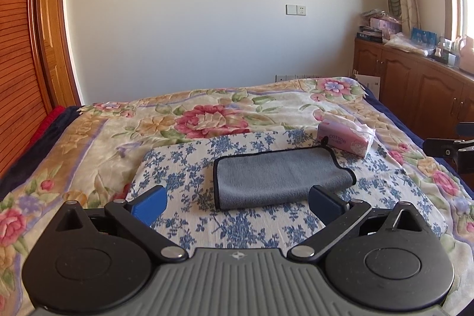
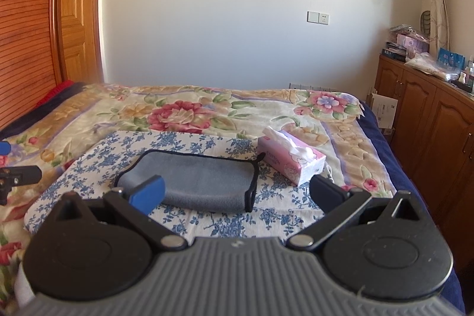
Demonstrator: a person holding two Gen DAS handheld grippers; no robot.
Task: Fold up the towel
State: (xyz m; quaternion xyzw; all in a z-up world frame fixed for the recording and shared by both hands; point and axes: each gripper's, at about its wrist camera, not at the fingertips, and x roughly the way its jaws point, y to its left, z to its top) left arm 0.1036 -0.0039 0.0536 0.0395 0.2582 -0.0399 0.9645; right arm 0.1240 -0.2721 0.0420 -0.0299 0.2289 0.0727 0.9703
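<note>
A grey towel (image 1: 278,176) with black trim lies folded on a blue-flowered white cloth (image 1: 189,168) on the bed. It also shows in the right wrist view (image 2: 201,182). My left gripper (image 1: 237,202) is open and empty, held above the bed just short of the towel's near edge. My right gripper (image 2: 237,194) is open and empty, hovering over the towel's near side. The tip of the left gripper (image 2: 17,173) shows at the left edge of the right wrist view, and part of the right gripper (image 1: 450,150) at the right edge of the left wrist view.
A pink tissue pack (image 1: 346,138) lies right of the towel, close to its far right corner; it also shows in the right wrist view (image 2: 291,160). A floral blanket (image 1: 207,114) covers the bed. Wooden cabinets (image 2: 429,120) stand at the right, a wooden wardrobe (image 1: 17,49) at the left.
</note>
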